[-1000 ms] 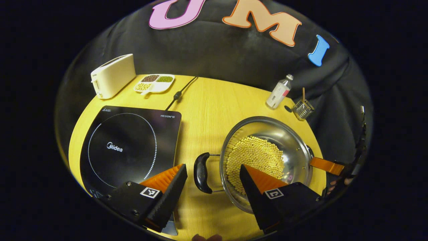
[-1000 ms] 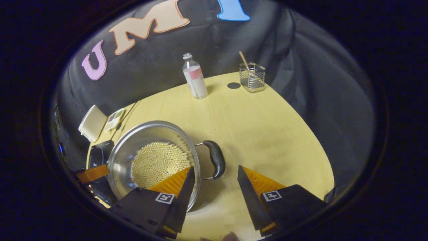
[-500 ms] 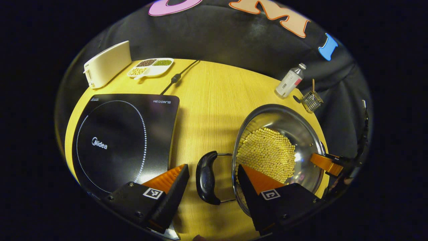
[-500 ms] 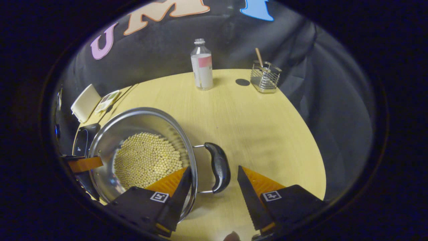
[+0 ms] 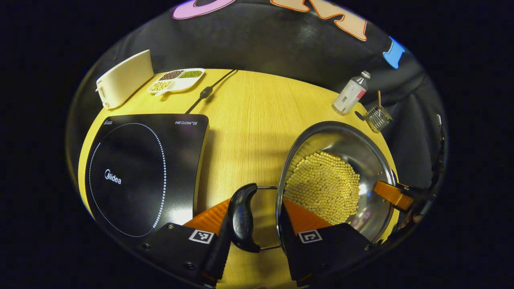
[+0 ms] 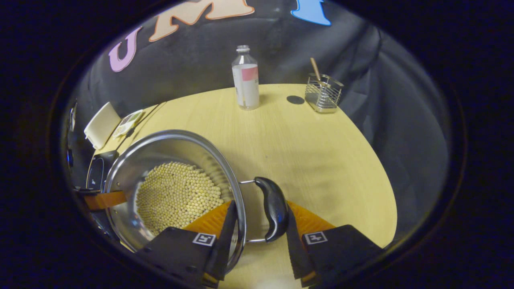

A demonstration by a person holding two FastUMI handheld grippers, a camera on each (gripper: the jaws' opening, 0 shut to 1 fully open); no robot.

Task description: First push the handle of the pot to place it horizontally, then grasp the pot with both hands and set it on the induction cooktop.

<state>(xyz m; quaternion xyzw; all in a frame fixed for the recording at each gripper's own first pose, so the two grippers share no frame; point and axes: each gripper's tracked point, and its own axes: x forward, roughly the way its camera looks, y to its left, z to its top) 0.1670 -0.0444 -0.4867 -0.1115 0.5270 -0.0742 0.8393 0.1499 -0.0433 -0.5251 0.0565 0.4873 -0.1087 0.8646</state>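
Grippers, left (image 5: pixel 251 237) and right (image 6: pixel 257 237), clench opposite pot (image 5: pixel 361 152) handles; cooktop (image 5: pixel 140 168) at nine o'clock.

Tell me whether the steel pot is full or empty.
Partly filled: the round stainless-steel pot holds a layer of small yellow beans across its bottom, with bare shiny wall above them.
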